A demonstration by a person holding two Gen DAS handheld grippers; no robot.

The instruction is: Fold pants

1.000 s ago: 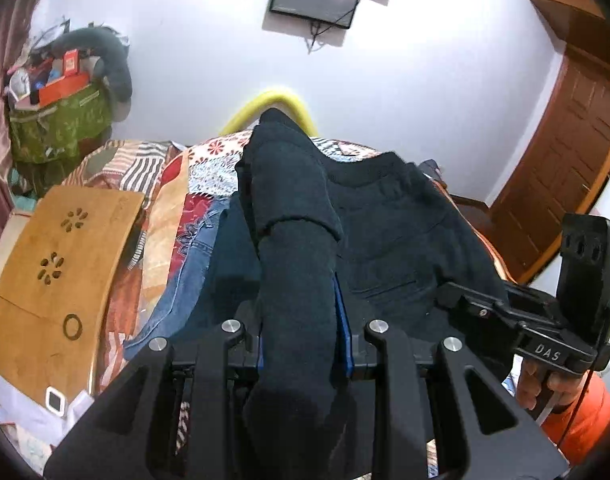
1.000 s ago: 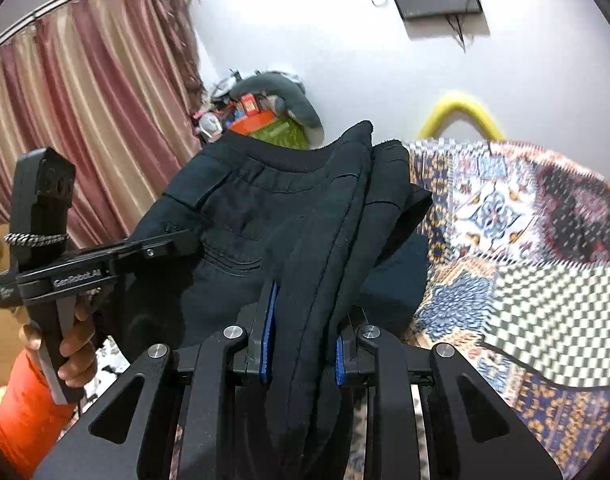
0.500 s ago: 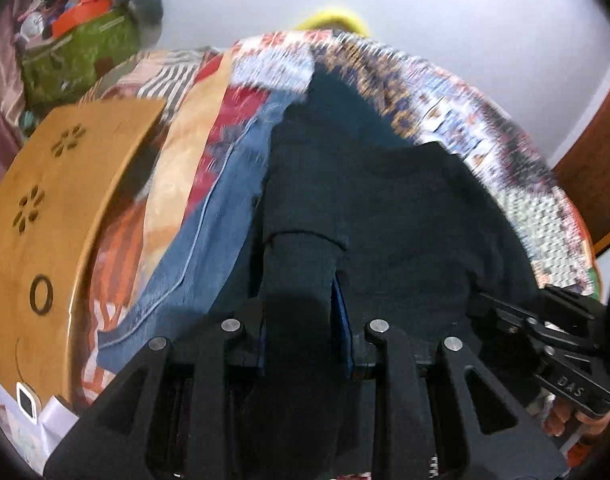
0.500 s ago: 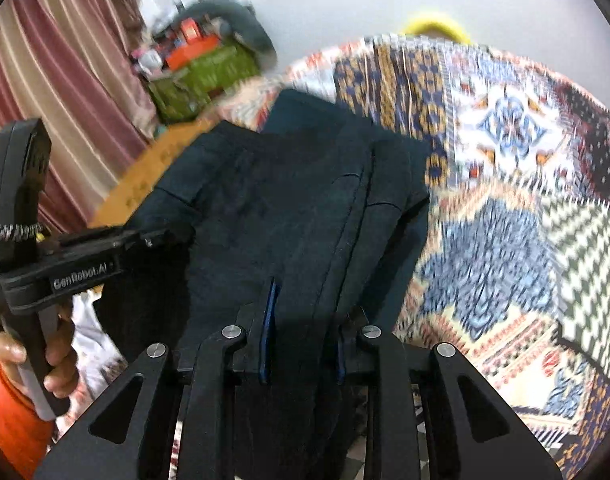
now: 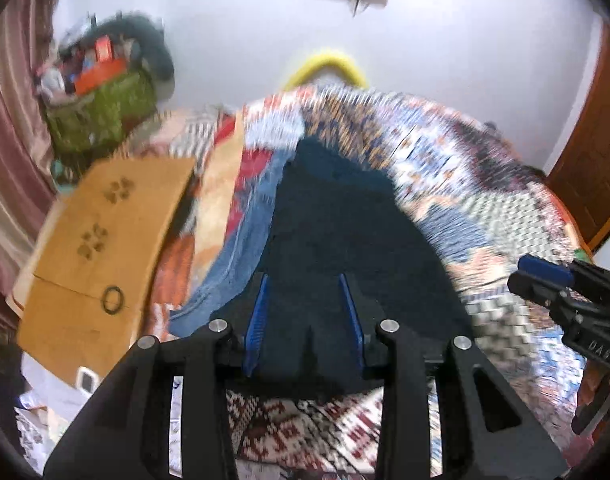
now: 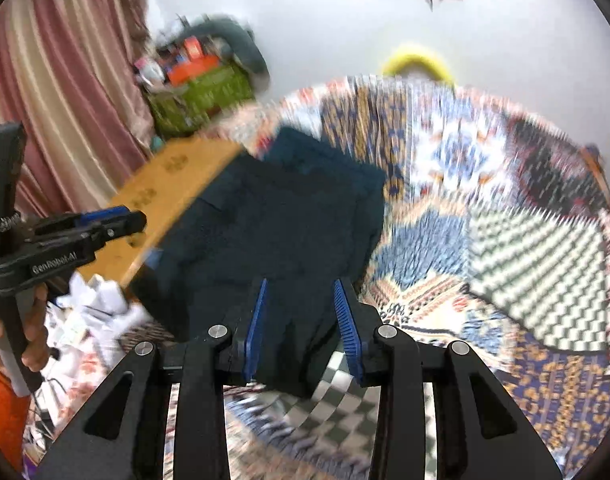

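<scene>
The dark navy pants point(image 5: 337, 220) lie folded on the patterned bedspread point(image 5: 485, 208). In the right wrist view the pants point(image 6: 285, 220) show as a flat dark stack. My left gripper point(image 5: 303, 280) hovers over their near edge and its jaws are opening. Its blue pads point(image 5: 261, 320) stand clear of the cloth, which lies below and between them. My right gripper point(image 6: 301, 284) is over the near right corner, jaws also opening, pads off the fabric. Each gripper shows in the other's view: the right gripper point(image 5: 545, 276) and the left gripper point(image 6: 105, 220). Both views are motion-blurred.
Blue jeans point(image 5: 249, 240) lie just left of the pants. A wooden lap desk point(image 5: 105, 240) sits at the bed's left edge, with a green bag point(image 5: 101, 116) of clutter behind it. A curtain point(image 6: 65, 80) hangs on the left and a brown door point(image 5: 597, 160) stands at the right.
Both grippers were shut on the lifted pants. The pants have come down onto the bed, and both sets of jaws have spread and let go of the cloth.
</scene>
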